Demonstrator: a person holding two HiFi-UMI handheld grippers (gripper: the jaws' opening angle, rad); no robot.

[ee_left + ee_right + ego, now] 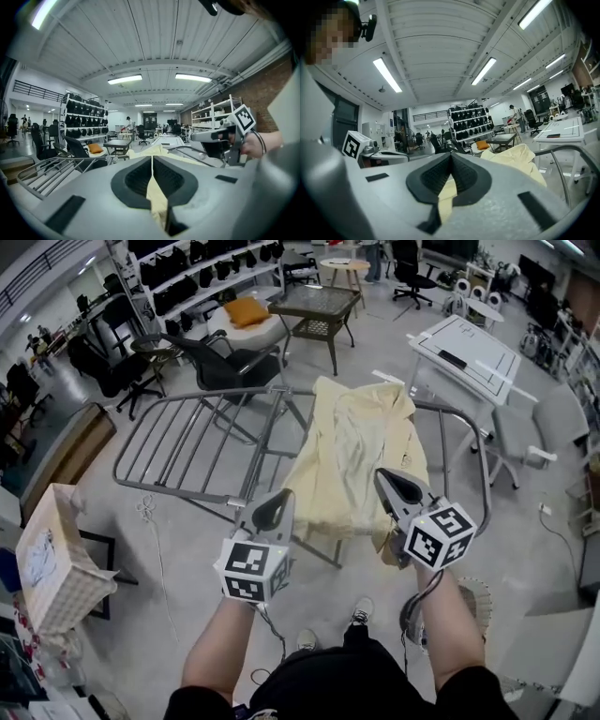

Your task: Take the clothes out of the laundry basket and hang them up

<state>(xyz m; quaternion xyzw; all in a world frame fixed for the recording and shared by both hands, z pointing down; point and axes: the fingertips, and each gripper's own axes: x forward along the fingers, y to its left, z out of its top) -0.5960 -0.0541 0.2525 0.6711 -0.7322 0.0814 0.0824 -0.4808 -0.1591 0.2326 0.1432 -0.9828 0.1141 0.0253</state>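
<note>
A pale yellow shirt (pixel 352 446) lies draped over the right part of a grey metal drying rack (pixel 187 442). My left gripper (pixel 275 510) is at the shirt's lower left edge. In the left gripper view its jaws are shut (pixel 152 157) with yellow cloth (pixel 157 199) pinched between them. My right gripper (pixel 392 482) is at the shirt's lower right side. In the right gripper view it is also shut (pixel 451 153) on yellow cloth (pixel 445 197), and the rest of the shirt (pixel 518 157) rises beyond it. A pale woven laundry basket (pixel 52 559) stands on the floor at the left.
Behind the rack stand a black office chair (pixel 230 362) and a glass-topped table (pixel 314 306). A white table (pixel 464 348) and a grey chair (pixel 534 432) are at the right. Shelves of black bags (pixel 206 273) line the back. A cable (pixel 155 531) trails on the floor.
</note>
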